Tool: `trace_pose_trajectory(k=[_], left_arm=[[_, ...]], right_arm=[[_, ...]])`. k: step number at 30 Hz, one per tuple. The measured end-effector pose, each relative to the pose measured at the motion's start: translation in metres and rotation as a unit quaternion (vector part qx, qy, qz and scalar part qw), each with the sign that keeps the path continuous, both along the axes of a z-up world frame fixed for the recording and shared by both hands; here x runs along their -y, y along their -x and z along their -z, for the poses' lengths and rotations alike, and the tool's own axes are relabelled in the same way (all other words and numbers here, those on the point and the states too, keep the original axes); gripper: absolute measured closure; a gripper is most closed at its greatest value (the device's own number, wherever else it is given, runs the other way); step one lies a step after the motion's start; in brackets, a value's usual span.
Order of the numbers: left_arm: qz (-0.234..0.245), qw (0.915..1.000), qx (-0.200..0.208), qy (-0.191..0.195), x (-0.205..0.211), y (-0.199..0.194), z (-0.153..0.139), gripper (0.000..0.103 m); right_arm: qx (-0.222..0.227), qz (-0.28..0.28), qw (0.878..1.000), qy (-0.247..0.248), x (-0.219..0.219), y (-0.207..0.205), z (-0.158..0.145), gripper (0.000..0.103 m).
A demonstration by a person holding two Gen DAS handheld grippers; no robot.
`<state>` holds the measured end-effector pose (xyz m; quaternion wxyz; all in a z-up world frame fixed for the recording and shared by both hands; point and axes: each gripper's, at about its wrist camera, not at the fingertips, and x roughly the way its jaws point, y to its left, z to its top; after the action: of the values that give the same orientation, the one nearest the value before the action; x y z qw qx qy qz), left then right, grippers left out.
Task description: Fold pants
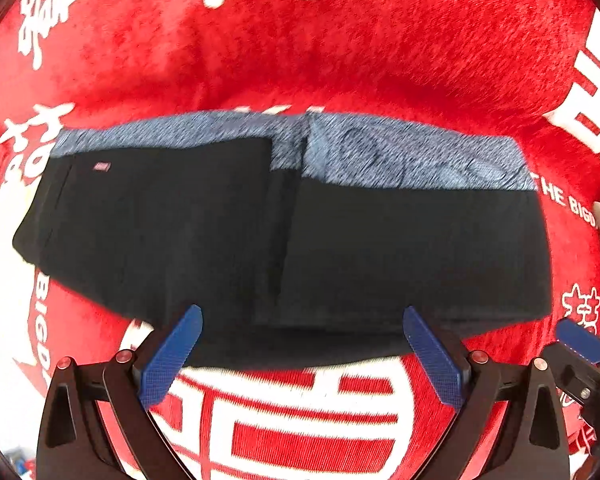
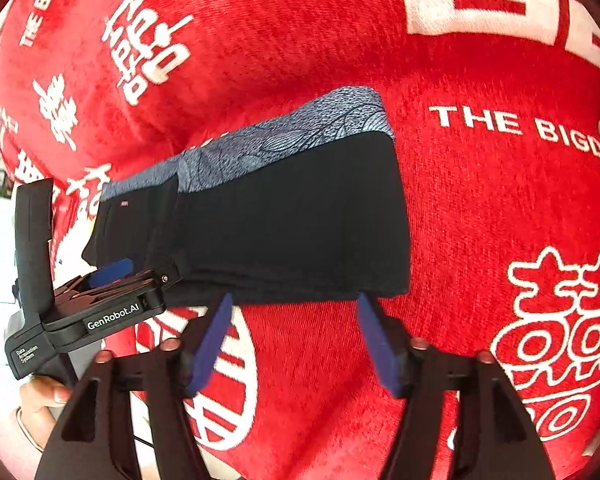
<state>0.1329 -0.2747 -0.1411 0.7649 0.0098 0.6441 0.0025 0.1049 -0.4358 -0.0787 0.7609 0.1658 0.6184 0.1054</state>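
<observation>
The black pants (image 1: 284,240) lie folded into a compact block on the red blanket, with a blue-grey patterned band (image 1: 400,152) along the far edge. They also show in the right wrist view (image 2: 292,224). My left gripper (image 1: 302,320) is open, its blue fingers spread at the near edge of the pants, holding nothing. My right gripper (image 2: 294,304) is open too, its fingers just at the near edge of the pants at their right end. The left gripper's body (image 2: 112,312) shows in the right wrist view, at the pants' left end.
A red plush blanket (image 1: 340,60) with white characters and lettering covers the whole surface. It also fills the right wrist view (image 2: 500,200). A hand (image 2: 44,396) holds the left gripper at the lower left. The right gripper's finger (image 1: 580,340) shows at the left view's right edge.
</observation>
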Motion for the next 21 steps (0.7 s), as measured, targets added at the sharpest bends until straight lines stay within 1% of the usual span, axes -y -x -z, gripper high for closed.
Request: trace_pose_trajectory(k=[1,6,10,12,18,21], left_arm=[[-0.007,1.0000,-0.005,-0.003,-0.002,0.003,0.000,0.002],[-0.028,0.9995,-0.017,-0.004,-0.018,0.015,0.005,0.002],[-0.025,0.9993,-0.026,0.002,-0.034,0.018,0.012,0.002],[-0.024,0.9992,-0.031,0.002,-0.046,0.020,0.013,0.002],[-0.027,0.9987,-0.041,0.010,-0.086,0.026,0.017,0.002],[-0.034,0.9983,-0.046,0.014,-0.109,0.029,0.019,0.002]], right_arm=[[0.000,-0.007,1.000,0.005,-0.001,0.001,-0.002,0.024],[-0.004,-0.019,1.000,0.022,-0.012,0.002,-0.003,0.023],[-0.005,-0.016,0.999,0.039,-0.026,0.003,-0.006,0.023],[-0.005,-0.012,0.999,0.039,-0.034,0.003,-0.007,0.023],[-0.015,-0.013,0.999,0.048,-0.075,0.003,-0.006,0.023],[-0.016,-0.027,0.998,0.054,-0.101,0.001,-0.006,0.023]])
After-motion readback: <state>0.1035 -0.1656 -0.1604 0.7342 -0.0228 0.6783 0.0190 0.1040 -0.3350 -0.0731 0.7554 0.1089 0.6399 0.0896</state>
